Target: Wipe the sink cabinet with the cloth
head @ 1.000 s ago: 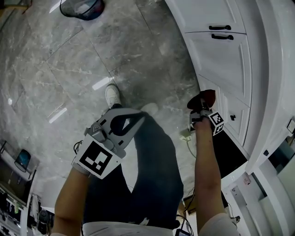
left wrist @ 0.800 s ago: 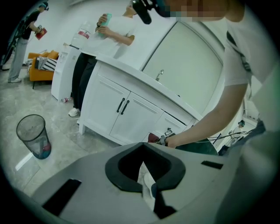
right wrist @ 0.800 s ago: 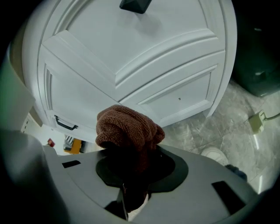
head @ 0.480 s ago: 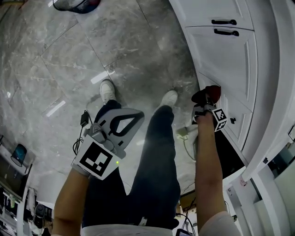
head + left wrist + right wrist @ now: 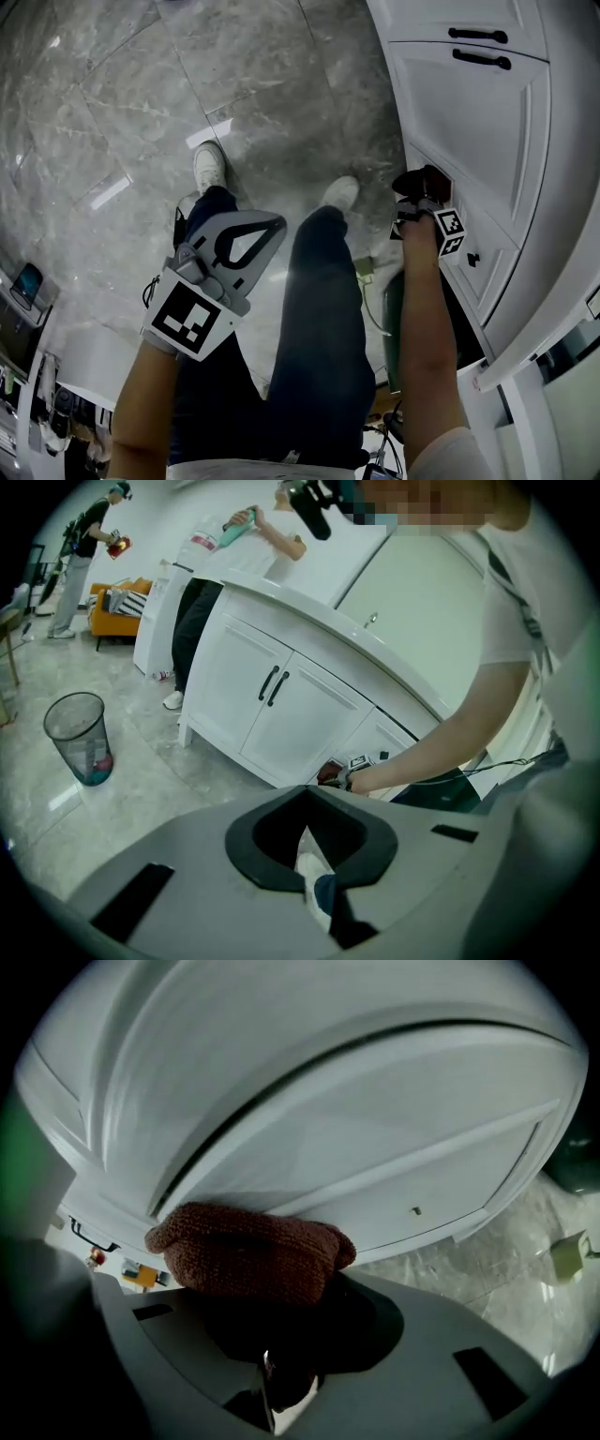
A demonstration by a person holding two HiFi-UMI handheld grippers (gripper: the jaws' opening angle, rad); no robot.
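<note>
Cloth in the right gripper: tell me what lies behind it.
Behind the cloth stands the white door of the sink cabinet. The patch it covers, and whether they touch, cannot be seen.

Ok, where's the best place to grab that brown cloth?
Grip the cloth by its bunched rear, as the right gripper does now, coming from the room side: the rounded wad then pokes past the jaws toward the cabinet door.
</note>
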